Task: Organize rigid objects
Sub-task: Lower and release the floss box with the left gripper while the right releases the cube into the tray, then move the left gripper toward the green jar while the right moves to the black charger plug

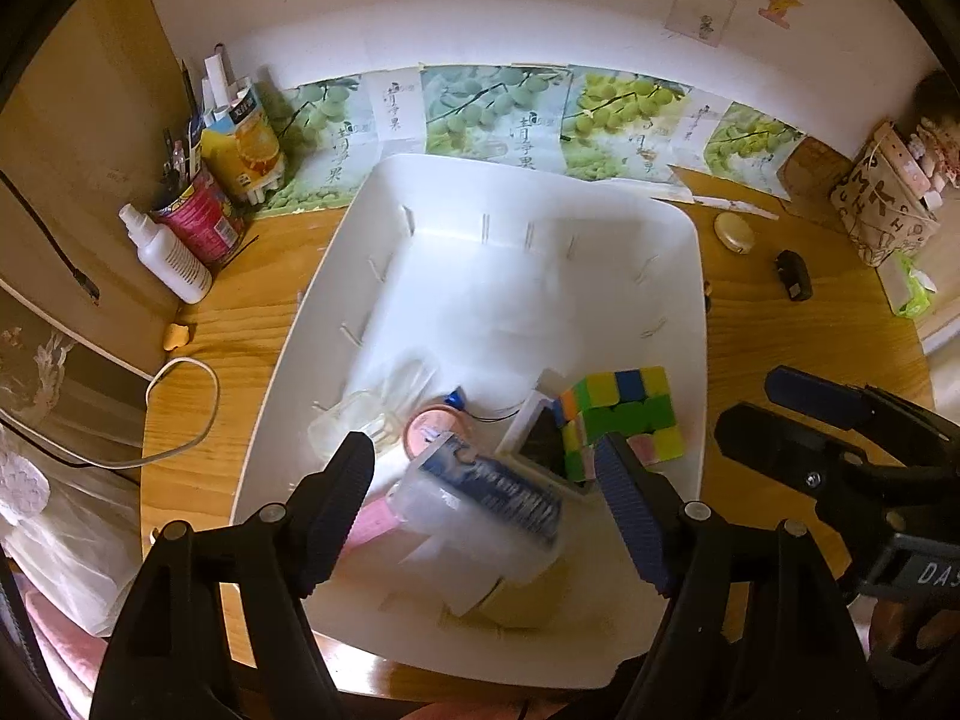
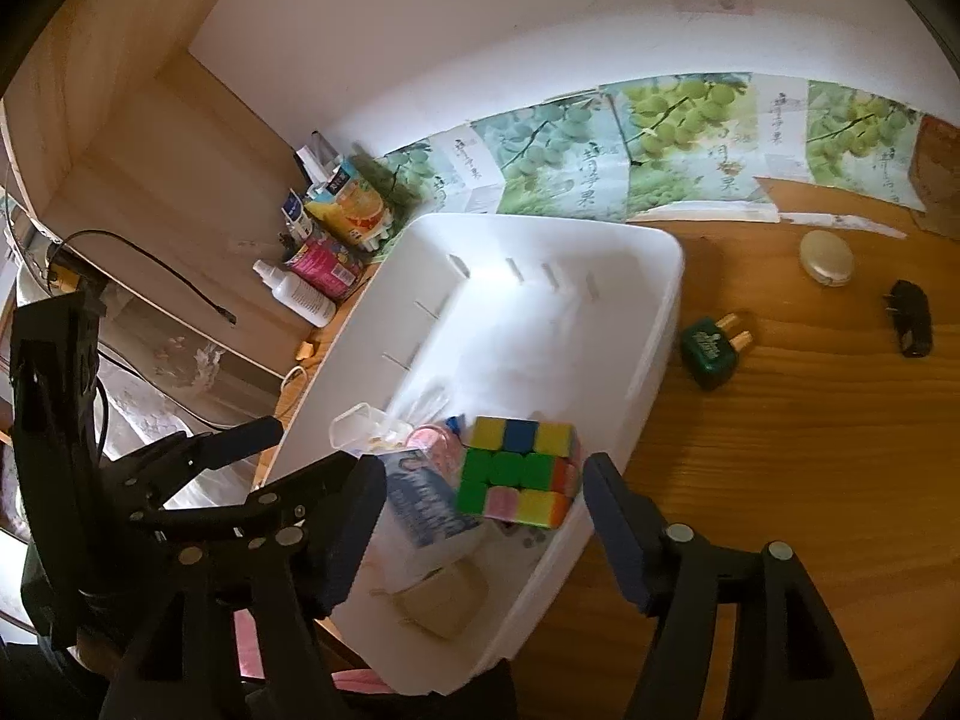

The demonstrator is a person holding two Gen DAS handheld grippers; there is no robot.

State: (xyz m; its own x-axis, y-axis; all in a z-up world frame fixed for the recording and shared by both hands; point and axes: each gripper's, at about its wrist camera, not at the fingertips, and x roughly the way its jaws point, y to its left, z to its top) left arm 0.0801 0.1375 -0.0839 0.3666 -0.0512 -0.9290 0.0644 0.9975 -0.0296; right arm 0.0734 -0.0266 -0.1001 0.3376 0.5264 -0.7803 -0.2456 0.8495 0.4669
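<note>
Home setting, looks like a desk nook in a bedroom or study. Wooden surface (image 1: pixel 780 330) set against a white wall, wood side panel at its left edge. Fruit-print paper sheets (image 1: pixel 498 108) line the back edge. Personal clutter in the back left corner: juice carton (image 1: pixel 246 138) stuffed with papers, red can (image 1: pixel 201 219) holding pens, white spray bottle (image 1: pixel 165 255). Duck sticker (image 1: pixel 783 0) on the wall. Patterned paper bag (image 1: pixel 882 204) at the right edge. Charger plug (image 2: pixel 711 351), small black adapter (image 2: pixel 909 318), white cable (image 1: pixel 186 408) off the left edge. White plastic bin (image 1: pixel 690 276) with household odds and ends in the middle.
</note>
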